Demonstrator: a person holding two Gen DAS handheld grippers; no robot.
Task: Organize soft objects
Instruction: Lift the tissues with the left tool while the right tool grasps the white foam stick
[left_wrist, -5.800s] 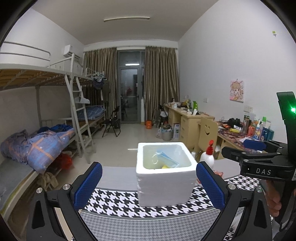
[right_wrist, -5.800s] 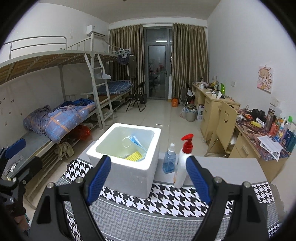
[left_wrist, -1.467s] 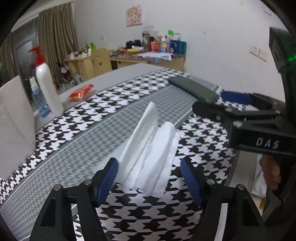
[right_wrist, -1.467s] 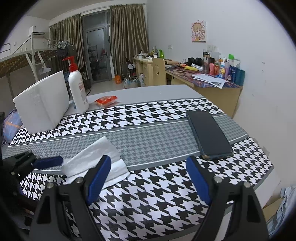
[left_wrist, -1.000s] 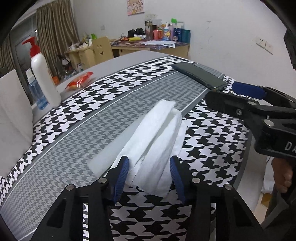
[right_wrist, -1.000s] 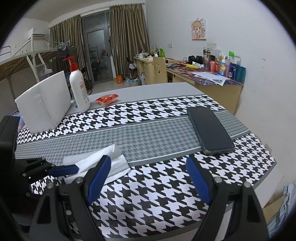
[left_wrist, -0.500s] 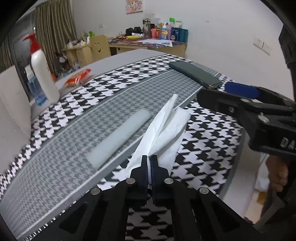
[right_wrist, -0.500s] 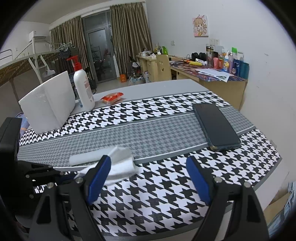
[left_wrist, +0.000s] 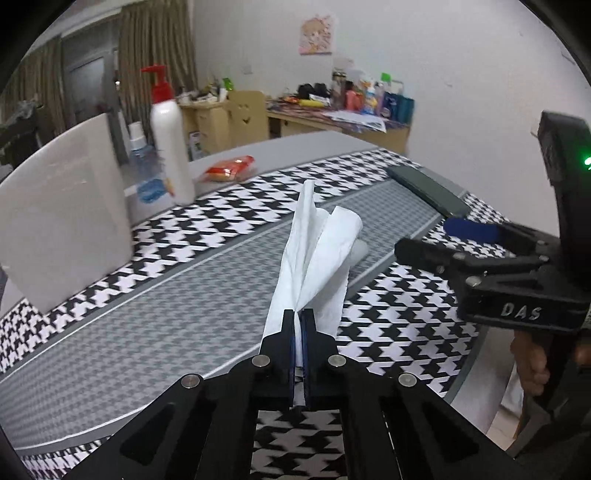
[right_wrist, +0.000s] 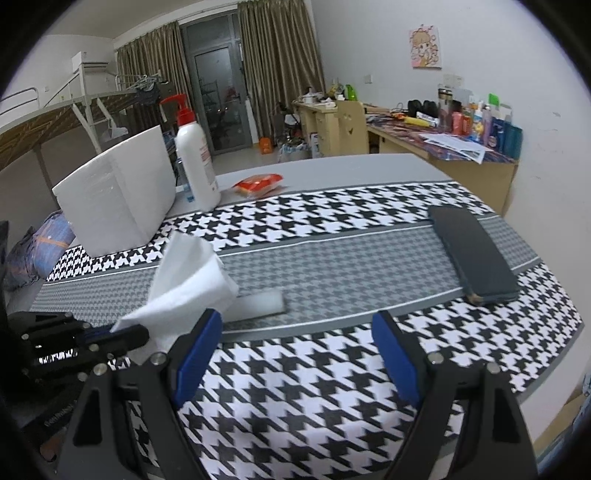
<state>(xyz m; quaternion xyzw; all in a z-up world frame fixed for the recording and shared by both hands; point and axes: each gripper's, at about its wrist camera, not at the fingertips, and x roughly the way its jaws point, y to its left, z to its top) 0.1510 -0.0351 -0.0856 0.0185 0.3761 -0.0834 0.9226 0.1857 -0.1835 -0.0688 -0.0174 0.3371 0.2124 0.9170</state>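
Note:
My left gripper (left_wrist: 298, 317) is shut on a white tissue (left_wrist: 314, 251) and holds it lifted above the houndstooth cloth (left_wrist: 184, 288). The tissue also shows in the right wrist view (right_wrist: 188, 284), with the left gripper (right_wrist: 125, 338) at the left edge. A white foam strip (right_wrist: 258, 299) lies on the grey band where the tissue lay; it also shows in the left wrist view (left_wrist: 358, 253). The white foam box (left_wrist: 62, 221) stands at the left, also in the right wrist view (right_wrist: 118, 195). My right gripper (right_wrist: 295, 350) is open and empty above the cloth's near edge.
A pump bottle (right_wrist: 194, 162), a small blue-labelled bottle (left_wrist: 142, 166) and a red packet (right_wrist: 258, 184) stand beyond the box. A dark phone (right_wrist: 472, 254) lies at the right. The table edge (right_wrist: 554, 354) is at the right, with a cluttered desk (right_wrist: 443, 136) beyond.
My left gripper closed on the tissue and has lifted it off the cloth, turning towards the foam box. The foam strip beneath is uncovered. My right gripper stays open.

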